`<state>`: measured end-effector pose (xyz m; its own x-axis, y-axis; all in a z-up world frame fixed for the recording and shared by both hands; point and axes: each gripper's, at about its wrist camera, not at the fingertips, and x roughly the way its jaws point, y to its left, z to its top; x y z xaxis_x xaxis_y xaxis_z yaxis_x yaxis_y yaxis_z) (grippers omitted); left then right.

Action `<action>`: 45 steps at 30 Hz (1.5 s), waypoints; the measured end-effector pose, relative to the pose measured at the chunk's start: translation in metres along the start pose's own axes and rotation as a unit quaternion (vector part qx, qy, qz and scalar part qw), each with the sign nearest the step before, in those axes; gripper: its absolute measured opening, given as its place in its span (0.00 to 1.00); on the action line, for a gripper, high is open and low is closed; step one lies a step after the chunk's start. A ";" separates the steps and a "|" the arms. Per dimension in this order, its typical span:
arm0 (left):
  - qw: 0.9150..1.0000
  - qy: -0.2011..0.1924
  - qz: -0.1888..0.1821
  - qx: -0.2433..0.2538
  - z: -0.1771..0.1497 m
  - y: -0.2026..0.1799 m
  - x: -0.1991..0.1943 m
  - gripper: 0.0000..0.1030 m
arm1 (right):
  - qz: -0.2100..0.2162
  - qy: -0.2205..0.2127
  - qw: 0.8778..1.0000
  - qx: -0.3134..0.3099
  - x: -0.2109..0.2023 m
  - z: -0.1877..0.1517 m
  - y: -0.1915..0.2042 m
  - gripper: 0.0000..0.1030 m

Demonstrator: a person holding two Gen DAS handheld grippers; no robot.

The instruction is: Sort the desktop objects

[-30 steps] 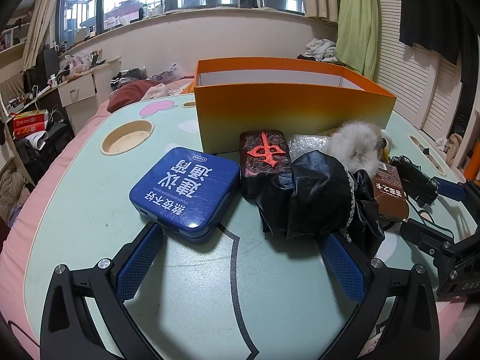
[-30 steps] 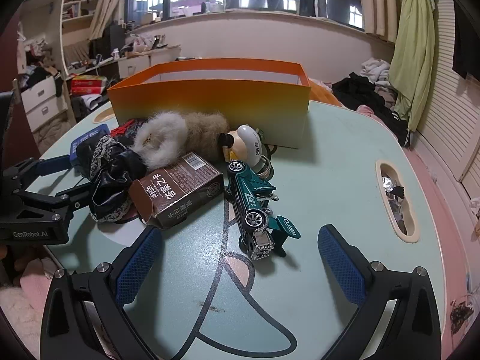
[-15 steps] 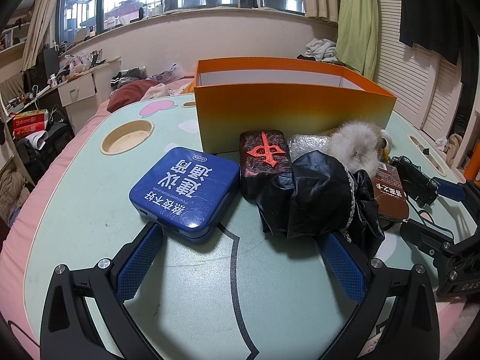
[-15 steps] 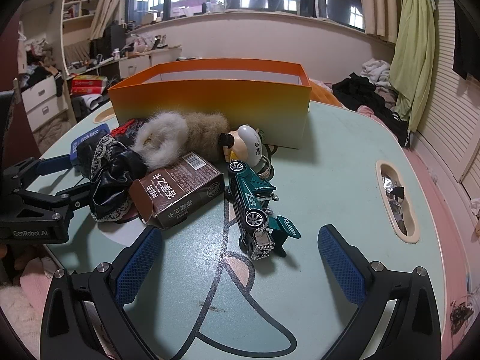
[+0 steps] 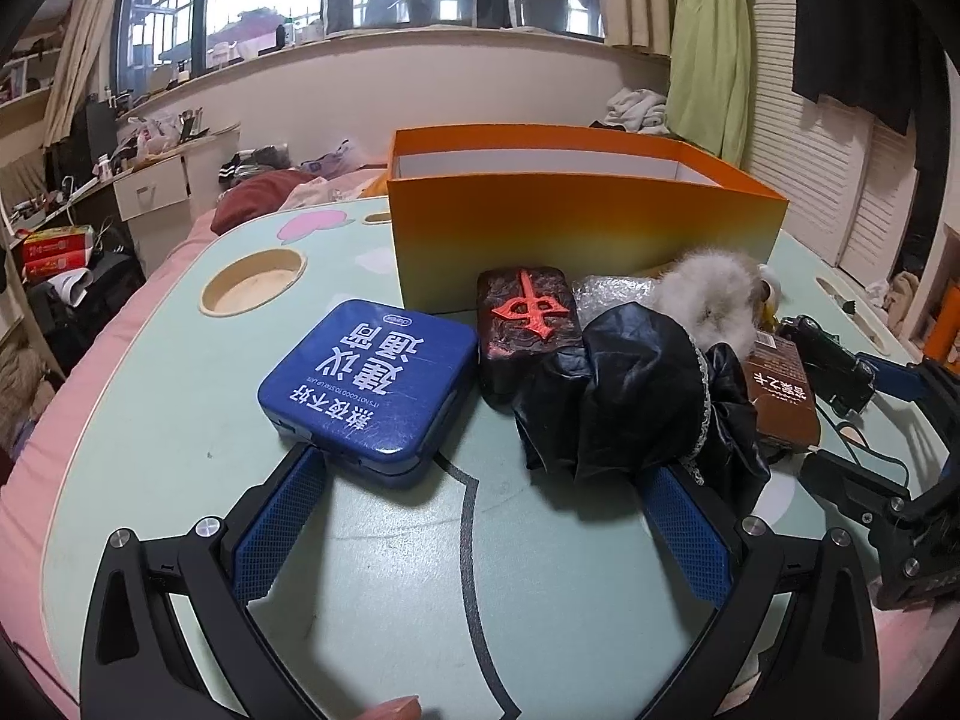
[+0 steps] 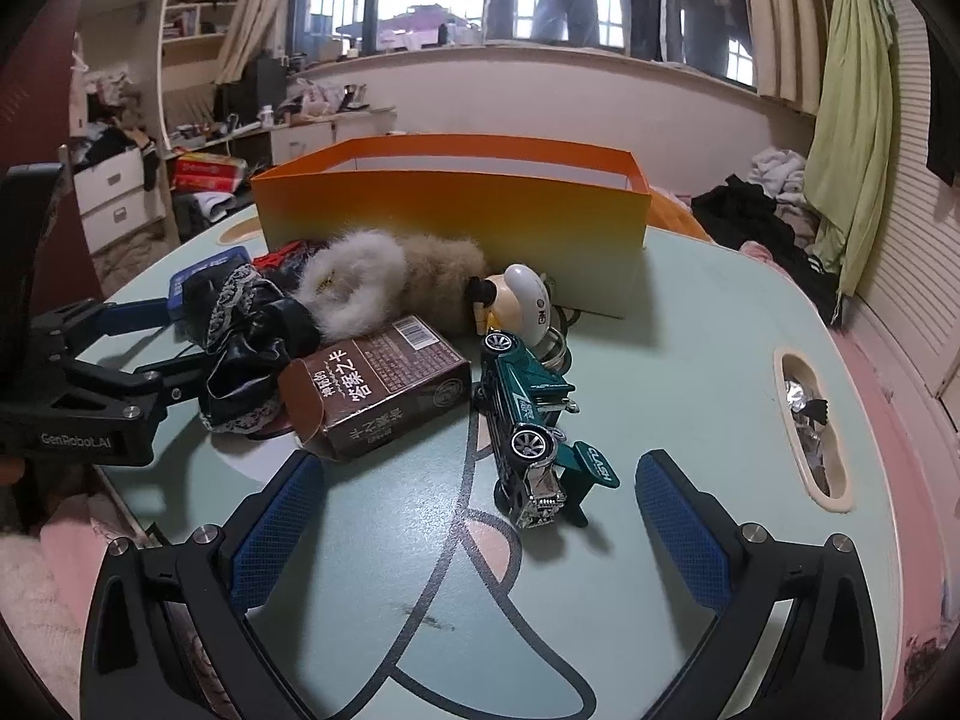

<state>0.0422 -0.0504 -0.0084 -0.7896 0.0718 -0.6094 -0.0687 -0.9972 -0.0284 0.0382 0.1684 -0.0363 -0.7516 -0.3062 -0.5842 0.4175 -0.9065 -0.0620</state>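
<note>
An orange box (image 5: 576, 228) stands open at the back of the pale green table (image 5: 180, 408); it also shows in the right wrist view (image 6: 456, 222). In front of it lie a blue tin (image 5: 372, 384), a dark mahjong-style block (image 5: 528, 318), a black cloth (image 5: 636, 402), a fluffy toy (image 6: 372, 282), a brown carton (image 6: 378, 384), a white duck toy (image 6: 516, 300) and a green toy car (image 6: 534, 420). My left gripper (image 5: 480, 522) is open and empty, just short of the tin and cloth. My right gripper (image 6: 480, 516) is open and empty, just short of the car.
A round cup recess (image 5: 255, 288) is sunk in the table's left side, and an oval slot (image 6: 810, 420) with foil scraps on the right. The table is edged in pink. Cluttered drawers and clothes surround it.
</note>
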 end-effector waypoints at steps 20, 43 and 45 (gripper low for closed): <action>1.000 -0.005 0.001 0.003 -0.002 -0.007 -0.004 1.00 | 0.018 -0.007 1.000 -0.014 -0.001 -0.004 0.007 1.00; 0.995 0.086 -0.034 0.044 0.041 0.032 0.018 0.64 | 0.040 -0.008 0.999 -0.027 0.001 -0.004 0.012 1.00; 0.995 0.079 -0.053 0.034 0.040 0.034 0.013 0.64 | 0.048 -0.002 0.998 -0.030 0.002 -0.003 0.012 1.00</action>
<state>0.0056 -0.0827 0.0147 -0.6699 0.1677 -0.7233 -0.1917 -0.9802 -0.0497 0.0434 0.1574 -0.0412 -0.7089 -0.3915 -0.5866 0.5172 -0.8541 -0.0550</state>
